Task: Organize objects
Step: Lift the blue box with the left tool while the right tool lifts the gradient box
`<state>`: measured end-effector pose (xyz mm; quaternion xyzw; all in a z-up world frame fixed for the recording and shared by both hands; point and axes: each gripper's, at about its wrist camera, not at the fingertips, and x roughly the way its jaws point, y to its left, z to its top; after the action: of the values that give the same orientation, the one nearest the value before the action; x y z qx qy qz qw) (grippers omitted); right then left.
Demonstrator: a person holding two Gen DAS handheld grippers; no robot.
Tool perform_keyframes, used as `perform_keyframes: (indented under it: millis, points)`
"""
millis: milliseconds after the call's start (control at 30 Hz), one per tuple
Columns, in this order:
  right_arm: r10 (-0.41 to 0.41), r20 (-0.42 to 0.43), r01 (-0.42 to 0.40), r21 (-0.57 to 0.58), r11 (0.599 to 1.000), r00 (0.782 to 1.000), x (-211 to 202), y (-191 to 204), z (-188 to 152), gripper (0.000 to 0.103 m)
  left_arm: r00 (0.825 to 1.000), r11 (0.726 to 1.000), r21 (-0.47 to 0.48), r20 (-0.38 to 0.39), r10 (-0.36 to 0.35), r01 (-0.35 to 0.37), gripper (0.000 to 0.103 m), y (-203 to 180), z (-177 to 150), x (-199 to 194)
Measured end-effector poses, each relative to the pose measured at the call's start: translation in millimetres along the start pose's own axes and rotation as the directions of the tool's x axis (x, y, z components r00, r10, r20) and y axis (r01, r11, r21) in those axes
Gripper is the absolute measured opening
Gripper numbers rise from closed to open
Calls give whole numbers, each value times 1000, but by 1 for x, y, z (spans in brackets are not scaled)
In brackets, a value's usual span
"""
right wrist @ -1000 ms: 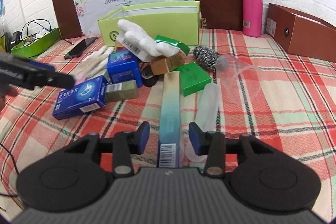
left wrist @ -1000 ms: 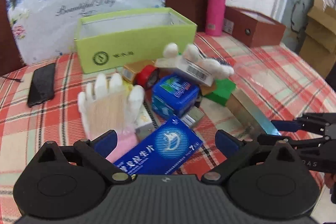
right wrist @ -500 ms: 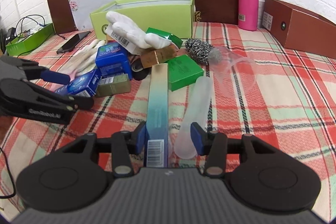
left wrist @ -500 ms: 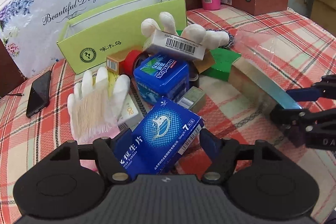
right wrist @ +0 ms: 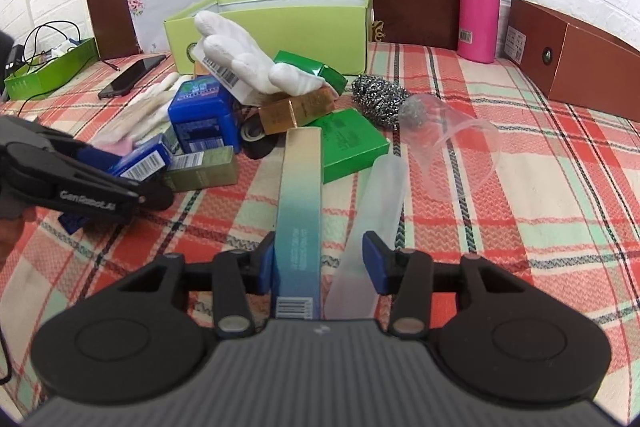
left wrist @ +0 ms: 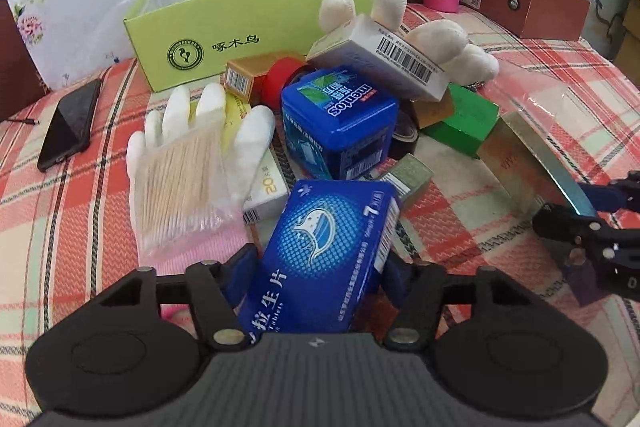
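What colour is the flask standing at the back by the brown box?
Pink flask, with a dark cord loop at its cap; clearest in the right wrist view.

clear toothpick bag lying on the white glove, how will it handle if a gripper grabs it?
The toothpick bag looks like thin clear film, so it will probably crumple and slip rather than hold shape. The sticks inside seem loose and may shift or bunch under a pinch. It rests on the soft white glove, so a push would likely drag the glove along. Probably very light.
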<state>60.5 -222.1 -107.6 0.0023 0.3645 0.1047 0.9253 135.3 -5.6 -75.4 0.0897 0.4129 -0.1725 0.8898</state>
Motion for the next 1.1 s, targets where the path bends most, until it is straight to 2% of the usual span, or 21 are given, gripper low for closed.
perform_keyframes:
  millis: [33,100,200,300,467,567,800,833,1100]
  points:
    - [13,-1,-13,17,1000,1000,-1,-1,0,22,1000,1000,-13,-3,-12,11,63,0,-1,-2]
    - [42,-17,-41,34,999,999,-4,-3,-2,22,999,998,-51,-22,-37,35,63,1,-4,-6]
    - [150,-18,-148,77,986,989,-13,-5,-5,21,996,993,-79,-23,-84,82,63,-2,-9,-14]
    - [111,-27,-110,37,993,993,-12,0,-4,22,994,991,-90,-13,-105,104,63,-6,-11,-19]
    - [77,-26,-76,35,996,997,-7,1,-1,26,999,996,-86,-23,-43,41,64,-4,-15,-12]
    - [62,-20,-62,20,998,998,-5,3,1,29,998,994,-97,-20,-51,49,62,1,-14,-13]
    - [66,-58,-64,26,998,996,8,6,-1,28,999,996,-83,-21,-41,39,59,1,-15,-15]
    - [61,-57,-60,26,998,996,9,6,-2,22,999,996,-82,-21,-39,37,59,0,-15,-15]
    - [103,-24,-103,21,994,994,-4,7,4,21,1000,995,-96,-17,-15,14,58,2,-14,-20]
